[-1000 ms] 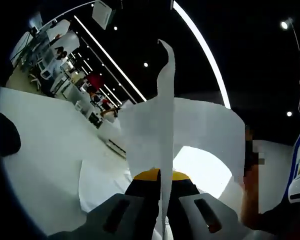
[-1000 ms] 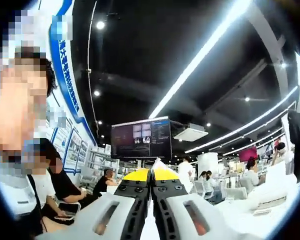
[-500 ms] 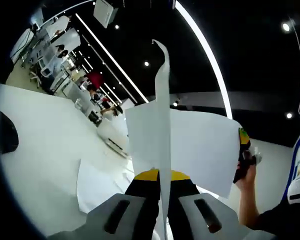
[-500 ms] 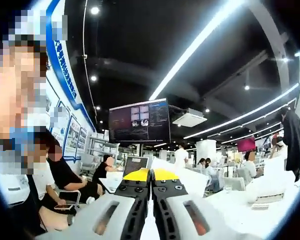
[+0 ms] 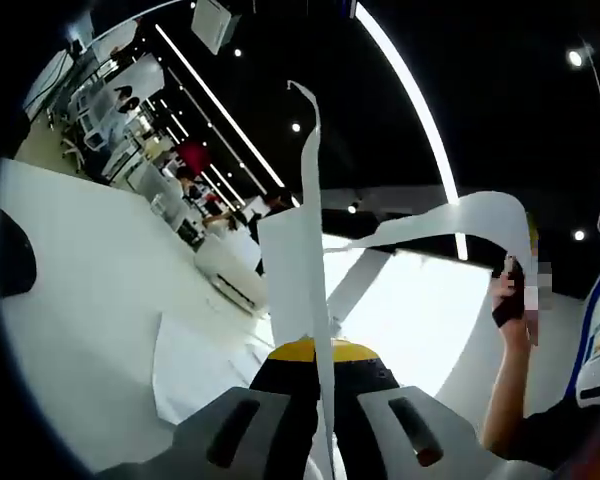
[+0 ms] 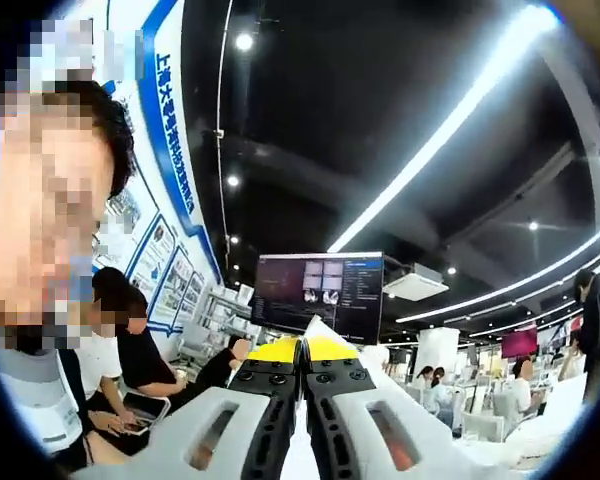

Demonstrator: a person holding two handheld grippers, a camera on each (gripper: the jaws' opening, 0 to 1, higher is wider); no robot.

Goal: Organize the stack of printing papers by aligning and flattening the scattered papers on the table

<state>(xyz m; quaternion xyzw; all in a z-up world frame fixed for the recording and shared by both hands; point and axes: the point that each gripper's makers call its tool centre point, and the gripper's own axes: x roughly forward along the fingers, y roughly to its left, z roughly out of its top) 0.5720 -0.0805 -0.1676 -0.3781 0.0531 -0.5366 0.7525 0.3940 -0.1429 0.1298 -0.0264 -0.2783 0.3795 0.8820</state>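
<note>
A white sheet of paper (image 5: pixel 292 268) hangs in the air above the table. My left gripper (image 5: pixel 316 352) is shut on its near edge, and the sheet rises edge-on between the yellow-tipped jaws. From there it bows rightward in a thin band to my right gripper (image 5: pixel 518 272), held by a hand at the far right. In the right gripper view my right gripper (image 6: pixel 302 350) is shut, with a small white corner of the paper (image 6: pixel 319 329) poking out above its tips. Another sheet (image 5: pixel 192 368) lies flat on the white table (image 5: pixel 80 290).
A dark rounded object (image 5: pixel 2 255) sits at the table's left edge. Beyond the table are desks and people in a large hall. The right gripper view points up at a hanging monitor (image 6: pixel 320 296), ceiling lights and seated people (image 6: pixel 130 360).
The held sheet, spread broad before, has turned and bowed so I see it mostly edge-on. The right gripper end rose and shifted right. The right gripper view has tilted upward.
</note>
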